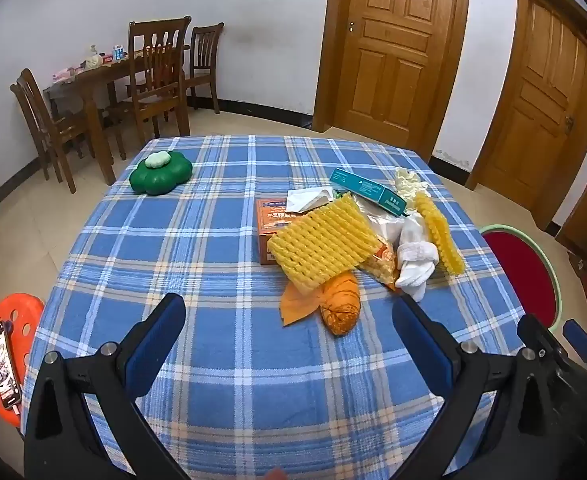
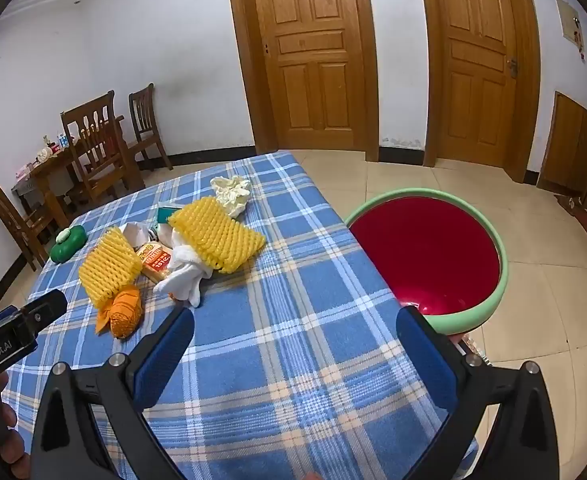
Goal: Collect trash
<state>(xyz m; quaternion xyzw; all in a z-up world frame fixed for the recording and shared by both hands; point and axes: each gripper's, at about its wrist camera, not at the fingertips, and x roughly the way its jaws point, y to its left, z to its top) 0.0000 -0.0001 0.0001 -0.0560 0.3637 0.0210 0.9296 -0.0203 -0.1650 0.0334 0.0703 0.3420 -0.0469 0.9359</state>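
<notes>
A heap of trash lies on the blue plaid tablecloth [image 1: 221, 272]: a yellow foam net [image 1: 323, 242], a second yellow net [image 1: 439, 232], an orange net ball [image 1: 341, 300], an orange carton [image 1: 271, 220], a teal box [image 1: 367, 192], white cloth [image 1: 413, 260] and crumpled paper [image 1: 409, 180]. My left gripper [image 1: 289, 320] hovers open just short of the orange ball, nothing between its fingers. My right gripper [image 2: 295, 332] is open over bare cloth [image 2: 293, 280], the pile [image 2: 217, 236] ahead to its left. A red basin with a green rim [image 2: 425, 256] stands beside the table's right edge.
A green flower-shaped container [image 1: 160, 172] sits at the table's far left. An orange stool [image 1: 9, 344] with a phone [image 1: 3, 364] stands low on the left. A wooden dining table with chairs [image 1: 133, 80] and two wooden doors [image 1: 393, 44] line the walls.
</notes>
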